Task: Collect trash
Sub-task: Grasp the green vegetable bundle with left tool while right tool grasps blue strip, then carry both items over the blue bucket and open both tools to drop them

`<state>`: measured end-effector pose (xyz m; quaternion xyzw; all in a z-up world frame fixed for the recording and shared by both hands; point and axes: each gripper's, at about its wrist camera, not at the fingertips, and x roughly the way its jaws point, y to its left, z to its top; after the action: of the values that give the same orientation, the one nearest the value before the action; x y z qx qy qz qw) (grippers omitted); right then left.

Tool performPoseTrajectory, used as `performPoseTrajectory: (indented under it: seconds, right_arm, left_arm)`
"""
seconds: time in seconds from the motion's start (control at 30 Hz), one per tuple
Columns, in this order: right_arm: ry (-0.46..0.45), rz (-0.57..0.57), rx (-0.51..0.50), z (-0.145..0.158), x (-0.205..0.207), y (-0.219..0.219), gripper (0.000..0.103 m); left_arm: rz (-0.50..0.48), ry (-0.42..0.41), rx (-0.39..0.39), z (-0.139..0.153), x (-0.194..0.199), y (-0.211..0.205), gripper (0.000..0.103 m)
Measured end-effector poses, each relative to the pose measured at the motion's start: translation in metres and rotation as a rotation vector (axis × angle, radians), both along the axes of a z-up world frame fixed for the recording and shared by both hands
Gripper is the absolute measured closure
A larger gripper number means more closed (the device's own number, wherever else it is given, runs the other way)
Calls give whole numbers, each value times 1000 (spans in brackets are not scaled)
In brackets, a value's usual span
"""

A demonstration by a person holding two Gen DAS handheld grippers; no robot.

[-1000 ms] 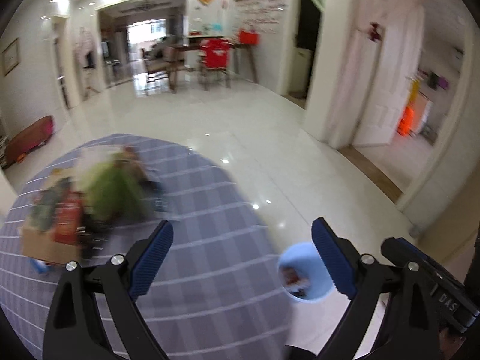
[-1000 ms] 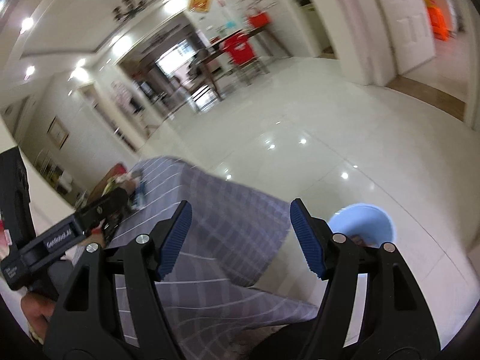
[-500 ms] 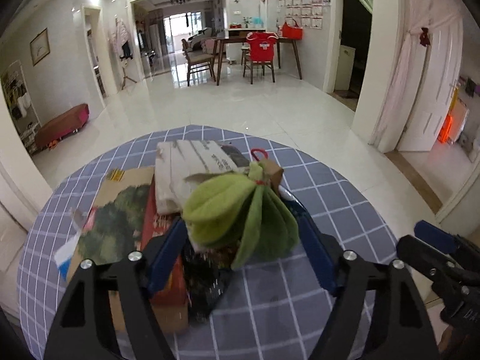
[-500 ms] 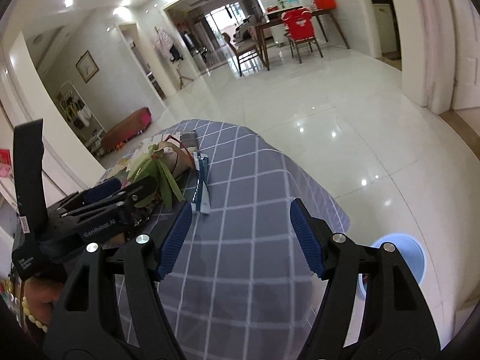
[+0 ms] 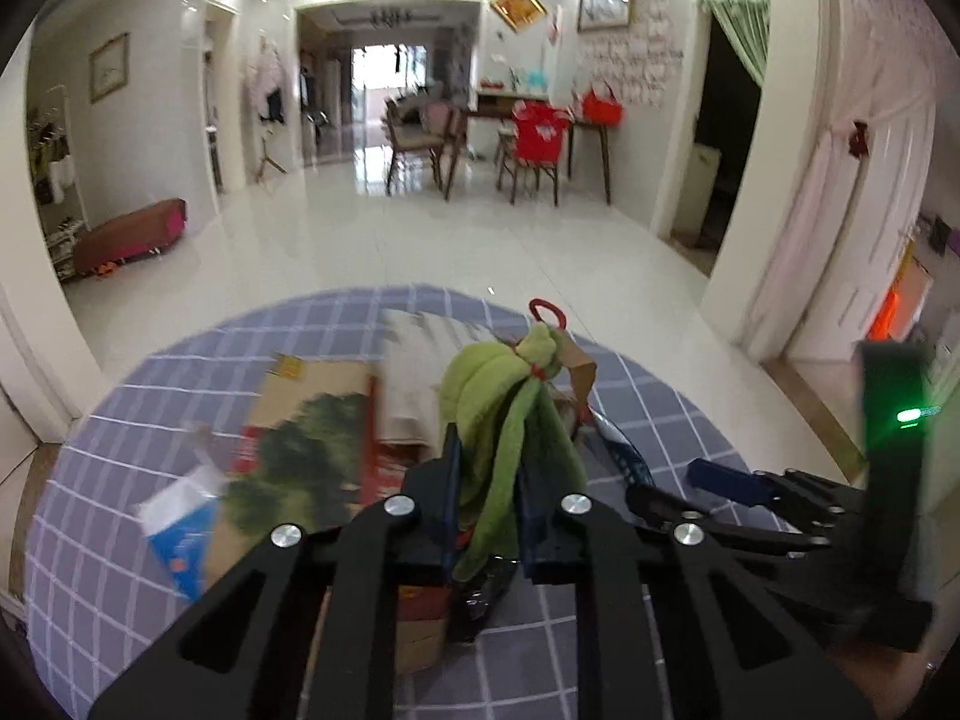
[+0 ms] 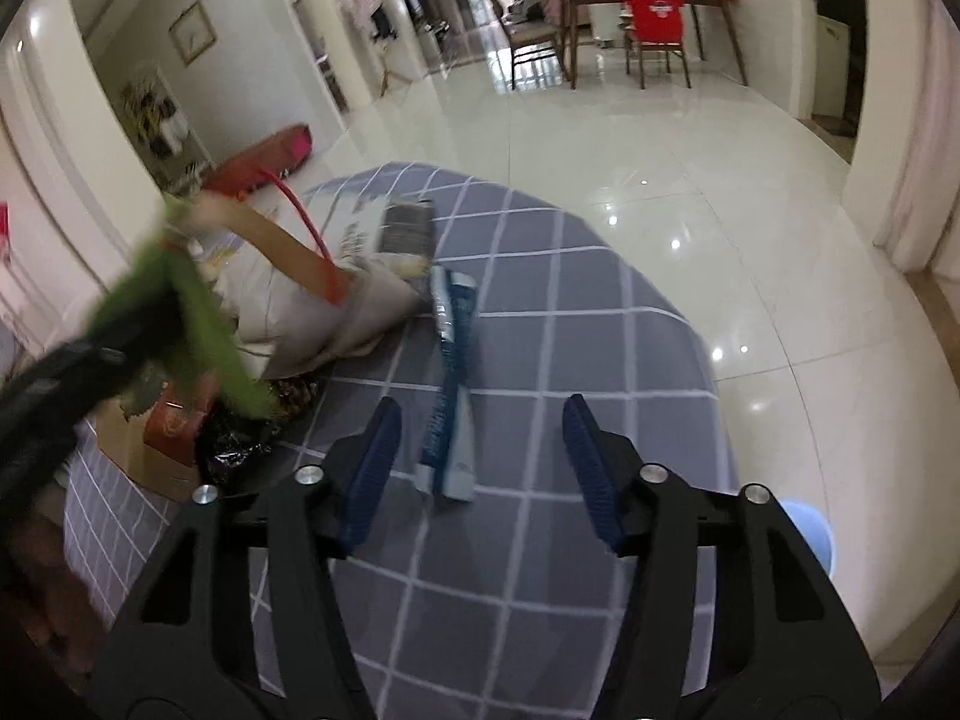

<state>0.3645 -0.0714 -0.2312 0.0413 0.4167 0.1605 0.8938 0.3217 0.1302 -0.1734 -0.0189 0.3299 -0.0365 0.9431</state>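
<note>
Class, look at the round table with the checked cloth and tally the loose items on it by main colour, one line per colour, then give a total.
Green: 1, the green leafy bundle that the left gripper is closing on
Blue: 2, the blue wrapper and the blue-and-white carton
Brown: 1, the printed cardboard box
White: 1, the white paper bag
Black: 1, the black foil wrapper
Total: 6

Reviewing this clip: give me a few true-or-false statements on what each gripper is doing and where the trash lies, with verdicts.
1. The left gripper is closing on the green cloth-like bundle. True.
2. The right gripper grips the blue-and-white wrapper. False: its closing jaws stand apart from it, with the wrapper lying on the table ahead.
3. The tablecloth is plain red. False: grey-blue with a white grid.
4. A light blue bin stands on the floor beside the table. True.
</note>
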Motion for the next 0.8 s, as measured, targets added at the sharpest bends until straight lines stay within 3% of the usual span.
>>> performPoseTrajectory:
  seconds: [0.13,0.4,0.63,0.8]
  right_arm:
    - [-1,18,-81,-1,4,9,91]
    - [-27,40,57,13,-38,-9,92]
    - [-90,-10,188,47,-88,-58,92]
    - [-139,-91,248,59,-124,-108,92]
  left_arm:
    - [31,-28,-8,14,-14,7,88]
    - [48,-95,-19,41,-46,0,88]
    - [-45,-96,-31,55,-72,-40,88]
    - [-146,-80,-40,55,-82,-94,88]
